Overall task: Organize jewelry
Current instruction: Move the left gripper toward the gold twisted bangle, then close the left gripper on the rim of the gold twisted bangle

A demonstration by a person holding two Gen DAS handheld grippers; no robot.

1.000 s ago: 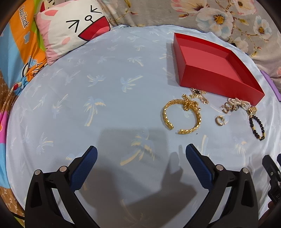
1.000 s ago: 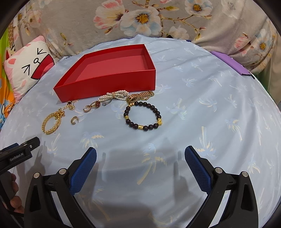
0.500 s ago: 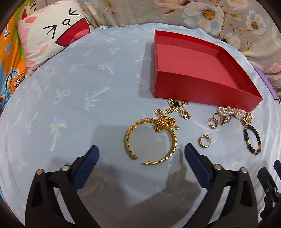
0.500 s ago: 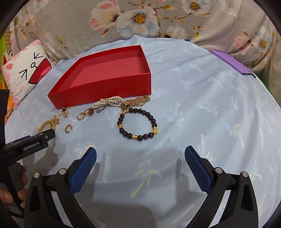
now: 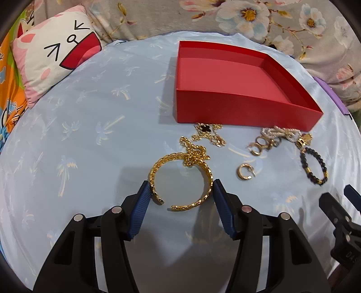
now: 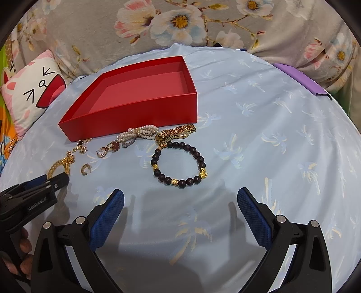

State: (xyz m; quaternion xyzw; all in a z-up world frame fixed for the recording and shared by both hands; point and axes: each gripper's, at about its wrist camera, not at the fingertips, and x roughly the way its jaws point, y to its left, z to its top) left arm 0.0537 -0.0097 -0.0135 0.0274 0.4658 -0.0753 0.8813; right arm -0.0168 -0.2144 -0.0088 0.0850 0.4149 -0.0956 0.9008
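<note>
An empty red box (image 5: 237,94) (image 6: 140,94) sits on the pale blue cloth. In front of it lies jewelry: a gold cuff bangle (image 5: 180,180), a gold clover chain (image 5: 207,133), a gold hoop earring (image 5: 244,172), a pearl piece (image 6: 140,133), a gold watch band (image 6: 176,133) and a dark bead bracelet (image 6: 178,164) (image 5: 313,164). My left gripper (image 5: 180,191) is half closed around the gold bangle, its blue pads at both sides of it. My right gripper (image 6: 180,200) is open and empty, just short of the bead bracelet.
A cat-face pillow (image 5: 54,56) lies at the far left. Floral fabric (image 6: 180,20) runs along the back. A purple flat object (image 6: 300,78) lies at the cloth's far right edge. The left gripper's side (image 6: 33,191) shows in the right wrist view.
My left gripper has moved forward and right to the gold bangle and its jaws have narrowed around it. My right gripper has edged slightly closer to the bead bracelet.
</note>
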